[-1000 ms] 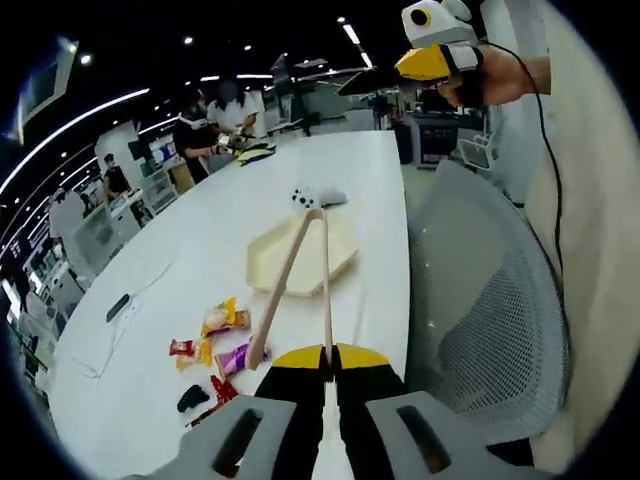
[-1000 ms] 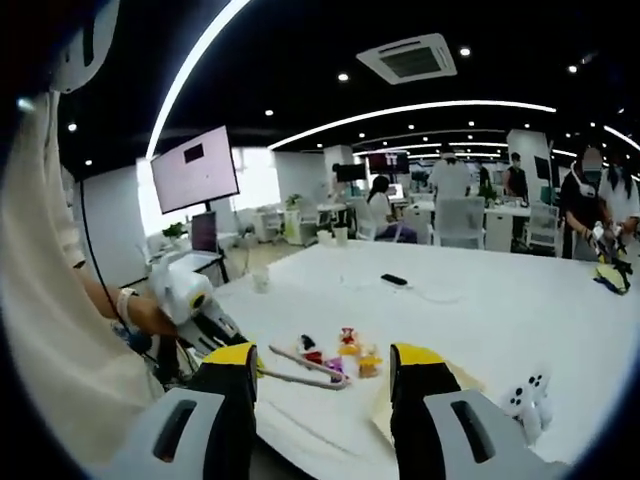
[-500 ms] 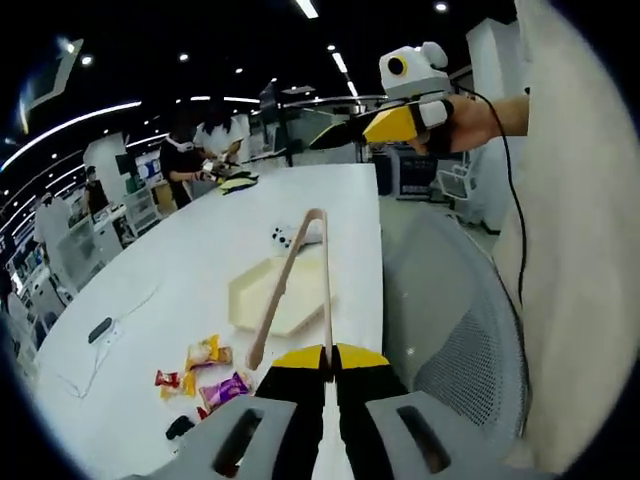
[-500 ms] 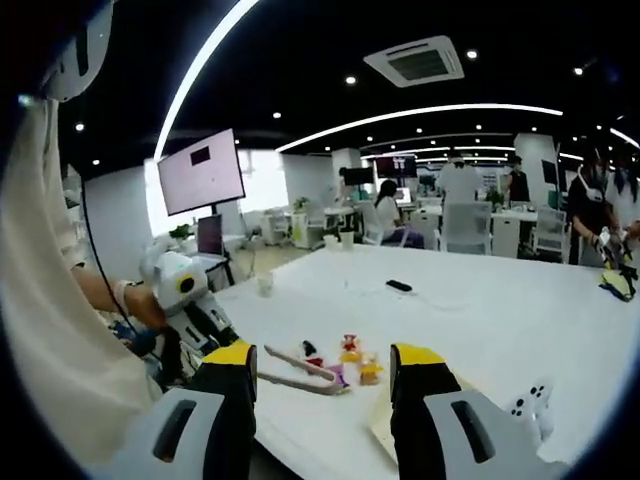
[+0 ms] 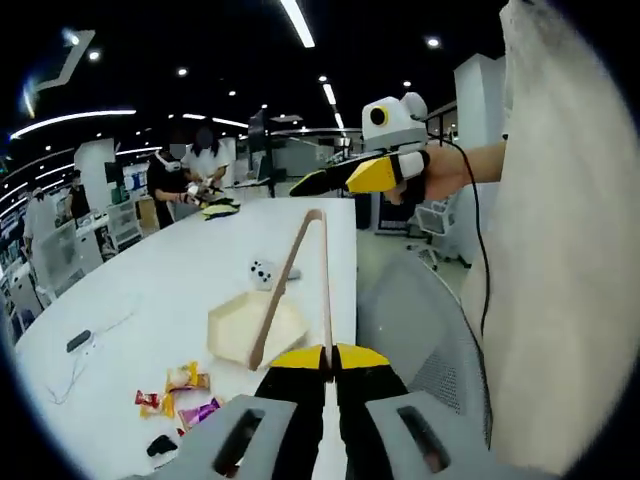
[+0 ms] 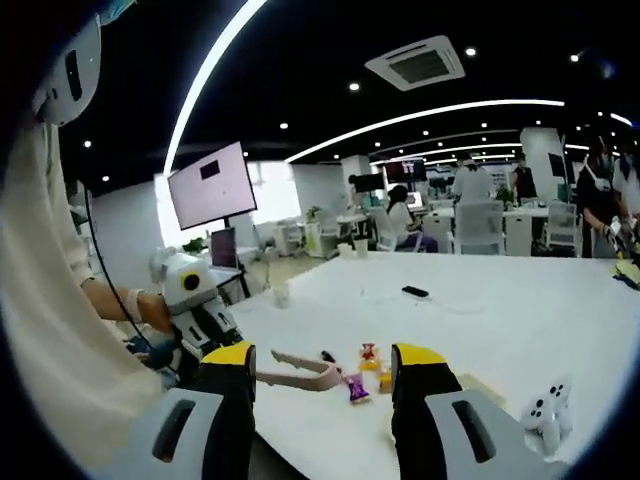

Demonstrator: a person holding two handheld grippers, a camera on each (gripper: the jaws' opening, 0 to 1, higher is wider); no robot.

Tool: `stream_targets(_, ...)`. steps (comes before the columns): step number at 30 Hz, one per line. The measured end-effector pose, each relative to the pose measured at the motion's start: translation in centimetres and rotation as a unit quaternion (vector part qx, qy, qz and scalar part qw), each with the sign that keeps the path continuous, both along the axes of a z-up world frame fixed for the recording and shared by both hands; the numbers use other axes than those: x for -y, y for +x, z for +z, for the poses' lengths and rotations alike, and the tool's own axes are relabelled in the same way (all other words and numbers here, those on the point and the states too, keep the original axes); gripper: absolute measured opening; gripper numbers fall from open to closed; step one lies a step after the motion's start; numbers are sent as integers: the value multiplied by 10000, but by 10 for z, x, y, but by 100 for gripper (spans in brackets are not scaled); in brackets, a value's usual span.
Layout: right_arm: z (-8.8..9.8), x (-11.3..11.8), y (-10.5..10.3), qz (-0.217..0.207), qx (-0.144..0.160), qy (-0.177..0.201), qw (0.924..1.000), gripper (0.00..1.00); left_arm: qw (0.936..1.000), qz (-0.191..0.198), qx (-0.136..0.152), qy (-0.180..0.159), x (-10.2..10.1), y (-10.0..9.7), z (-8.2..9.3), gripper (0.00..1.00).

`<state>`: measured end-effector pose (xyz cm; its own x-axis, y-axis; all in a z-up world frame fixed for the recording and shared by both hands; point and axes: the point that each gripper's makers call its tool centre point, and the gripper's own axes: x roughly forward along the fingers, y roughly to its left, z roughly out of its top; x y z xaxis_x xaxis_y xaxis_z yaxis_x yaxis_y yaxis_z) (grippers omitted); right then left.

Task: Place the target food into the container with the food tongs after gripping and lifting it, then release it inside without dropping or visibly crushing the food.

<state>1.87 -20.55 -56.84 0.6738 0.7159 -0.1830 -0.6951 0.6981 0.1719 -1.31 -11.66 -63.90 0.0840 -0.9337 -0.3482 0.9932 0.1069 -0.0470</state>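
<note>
Left claw [image 5: 331, 352] is clenched on the handle end of the tongs [image 5: 296, 280], whose two arms reach forward and meet at the far tip, raised above the tabletop [image 5: 150, 270]. Right claw [image 6: 322, 365] is released, its jaws wide apart with nothing between them; in the left gripper view it shows at upper right [image 5: 330, 180], held in a hand [image 5: 440, 175] off the tabletop's near edge. The tray [image 5: 252, 330] lies on the tabletop under the tongs' arms. Snack packets [image 5: 182, 392] lie in a loose group well apart from the tray, toward the lower left; in the right gripper view they [image 6: 362, 372] sit just beyond the tongs' tip. A white controller [image 5: 262, 272] rests just beyond the tray. A mesh chair [image 5: 420, 340] stands beside the tabletop.
</note>
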Motion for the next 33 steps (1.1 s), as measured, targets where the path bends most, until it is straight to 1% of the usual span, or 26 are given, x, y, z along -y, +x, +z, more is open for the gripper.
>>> stream_targets(2,1,-4,-4,125,-10,66,9999,56,9999,-2,-29,-96,-1,-1,5,0)
stream_targets(8,-2,-7,-11,324,-52,38,9995,56,9996,-4,-75,-259,-4,-3,13,0)
stream_targets(10,-1,-12,-16,498,-85,112,9987,56,9995,-56,-89,-304,-4,-6,17,0)
stream_targets(11,0,-16,-20,640,-93,148,9978,56,9994,-114,-73,-307,-4,-8,20,0)
stream_targets(12,2,-22,-27,882,-92,171,9959,56,9994,-161,-66,-294,-3,-10,22,0)
stream_targets(14,0,-29,-33,1129,-98,67,9935,56,9992,-314,-11,-263,-2,-14,27,0)
stream_targets(18,3,-39,-39,1397,-81,48,9901,56,9977,-588,57,-324,2,-23,43,0)
stream_targets(23,7,-46,-43,1608,-45,101,9869,56,9957,-821,114,-406,8,-32,57,0)
stream_targets(27,6,-50,-45,1775,-53,56,9841,56,9951,-906,147,-356,12,-32,59,0)
stream_targets(33,6,-50,-46,1830,-22,22,9831,54,9942,-1011,132,-336,13,-34,60,0)
